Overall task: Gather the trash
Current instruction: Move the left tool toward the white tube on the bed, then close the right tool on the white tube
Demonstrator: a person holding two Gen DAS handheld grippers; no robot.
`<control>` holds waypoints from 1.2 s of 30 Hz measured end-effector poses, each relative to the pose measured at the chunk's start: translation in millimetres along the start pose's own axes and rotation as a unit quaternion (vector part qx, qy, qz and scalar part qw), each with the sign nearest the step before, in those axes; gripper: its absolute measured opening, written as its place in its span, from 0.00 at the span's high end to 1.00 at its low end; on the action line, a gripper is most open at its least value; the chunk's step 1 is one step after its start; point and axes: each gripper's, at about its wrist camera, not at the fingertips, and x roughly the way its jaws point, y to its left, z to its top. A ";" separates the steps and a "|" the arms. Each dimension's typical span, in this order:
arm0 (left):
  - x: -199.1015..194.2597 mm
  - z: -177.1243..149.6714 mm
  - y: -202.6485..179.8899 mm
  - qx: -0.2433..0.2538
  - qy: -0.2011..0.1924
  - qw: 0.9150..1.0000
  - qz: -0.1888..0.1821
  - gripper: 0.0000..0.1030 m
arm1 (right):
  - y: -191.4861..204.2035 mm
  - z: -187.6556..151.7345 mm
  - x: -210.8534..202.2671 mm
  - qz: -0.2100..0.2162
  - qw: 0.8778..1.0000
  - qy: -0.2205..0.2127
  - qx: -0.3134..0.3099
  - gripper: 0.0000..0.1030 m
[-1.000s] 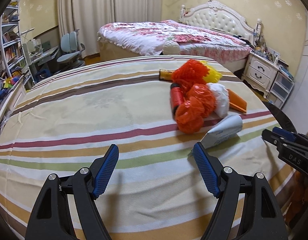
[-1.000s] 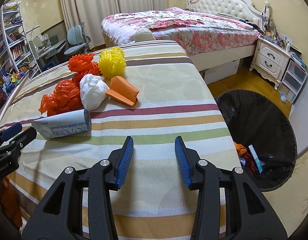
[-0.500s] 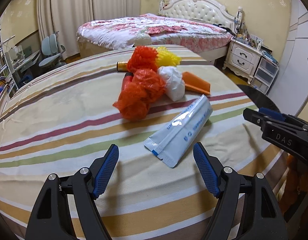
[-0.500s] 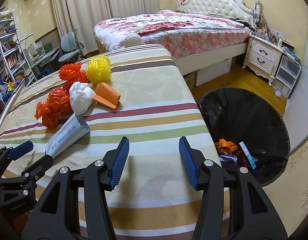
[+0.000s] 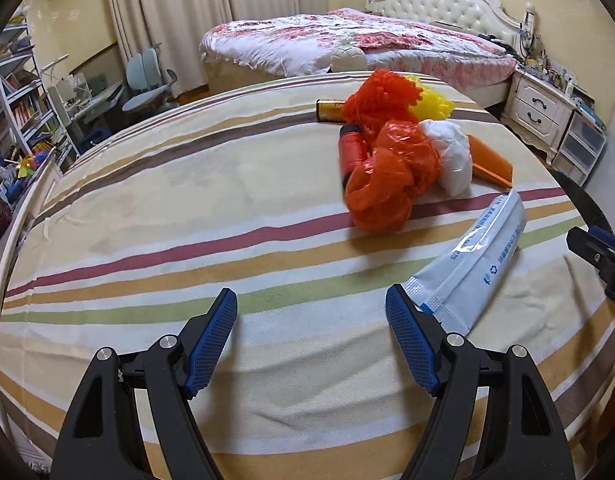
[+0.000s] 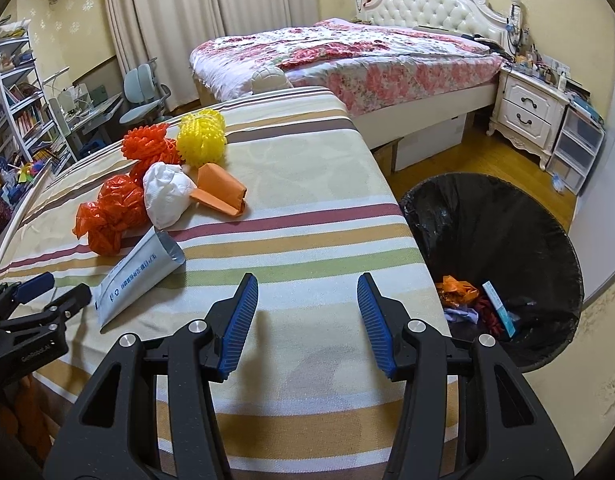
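1. The left gripper [image 5: 311, 312] is hovering with jaws spread and empty, the silver pouch [image 5: 473, 258] lying just beside its right finger.
2. The right gripper [image 6: 307, 300] is gaping, holding nothing.
3. Crumpled bags [image 6: 111, 216] are crowding behind the pouch, possibly touching it.
4. The black bin [image 6: 547, 240] is standing beside the striped table [image 6: 307, 184].

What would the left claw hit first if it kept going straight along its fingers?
Probably the bare striped tablecloth; the left claw is open and empty. The white pouch lies just right of that line.
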 end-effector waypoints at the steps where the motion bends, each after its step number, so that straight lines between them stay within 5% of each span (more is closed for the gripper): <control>1: -1.1 -0.9 -4.0 0.005 0.000 1.000 -0.006 0.28 | -0.1 0.2 0.0 -0.001 1.000 0.000 0.001 0.51; 5: -3.1 -3.8 -17.2 0.005 0.010 0.999 -0.052 0.27 | -3.8 0.7 -1.8 -0.004 1.000 -0.003 0.006 0.51; 15: -8.5 -4.3 -62.9 0.053 -0.007 0.996 -0.067 0.26 | -10.9 1.3 -6.5 -0.004 1.000 -0.006 0.016 0.51; 36: -15.2 2.3 22.5 -0.047 -0.055 0.997 -0.007 0.26 | 93.2 19.6 24.5 0.051 0.996 0.033 -0.068 0.50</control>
